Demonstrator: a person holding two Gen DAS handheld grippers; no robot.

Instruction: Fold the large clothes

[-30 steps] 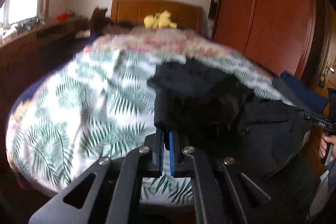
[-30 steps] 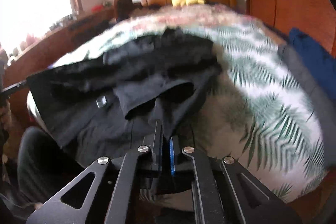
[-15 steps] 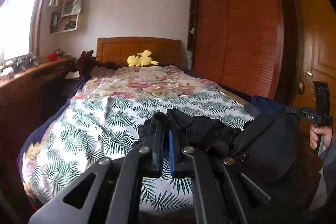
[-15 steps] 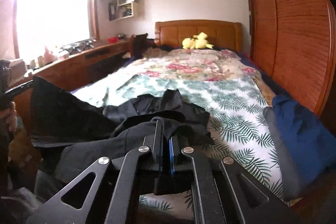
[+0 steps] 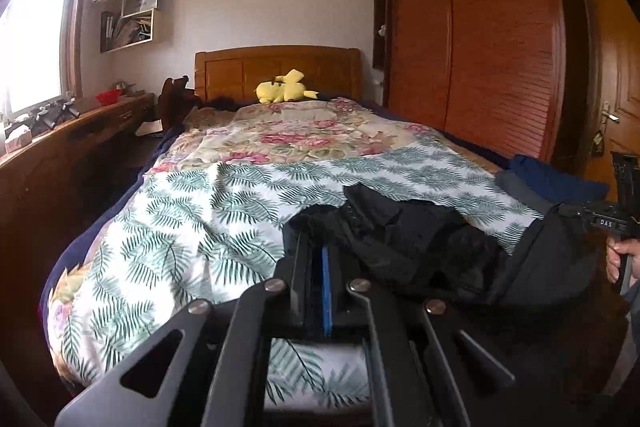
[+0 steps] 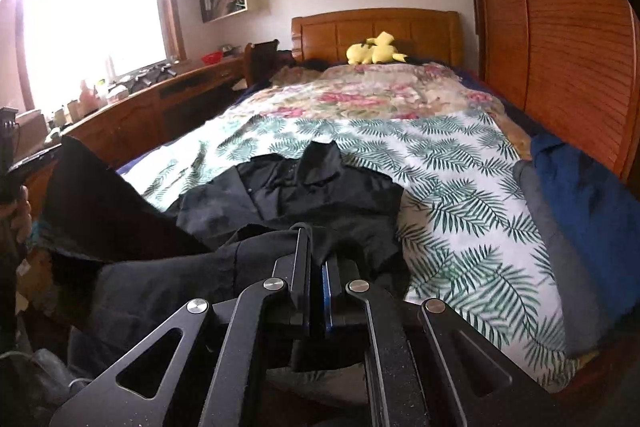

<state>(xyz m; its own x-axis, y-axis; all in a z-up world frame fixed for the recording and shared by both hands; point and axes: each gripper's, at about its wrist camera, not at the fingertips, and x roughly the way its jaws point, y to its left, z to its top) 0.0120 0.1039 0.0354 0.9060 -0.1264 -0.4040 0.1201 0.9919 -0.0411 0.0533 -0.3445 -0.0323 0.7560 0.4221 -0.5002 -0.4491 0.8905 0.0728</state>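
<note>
A large black garment (image 5: 420,243) (image 6: 312,187) lies at the foot of a bed, its near hem lifted off the palm-leaf sheet (image 5: 224,211). My left gripper (image 5: 316,251) is shut on one corner of that hem. In the right wrist view my right gripper (image 6: 316,247) is shut on the other corner, black cloth draped over its fingers. Each view shows the other gripper at its edge, held by a hand (image 5: 618,259), with the cloth stretched between. The collar end rests on the sheet.
A blue garment (image 6: 588,195) over a grey one lies at the bed's right edge. A yellow plush toy (image 5: 286,91) sits by the wooden headboard. A wooden desk (image 5: 60,147) runs along the left, a louvred wardrobe (image 5: 500,47) on the right.
Both grippers have risen with the black hem in them. The views have tipped up from the bedspread towards the headboard and wall. The cloth now hangs stretched between the two grippers.
</note>
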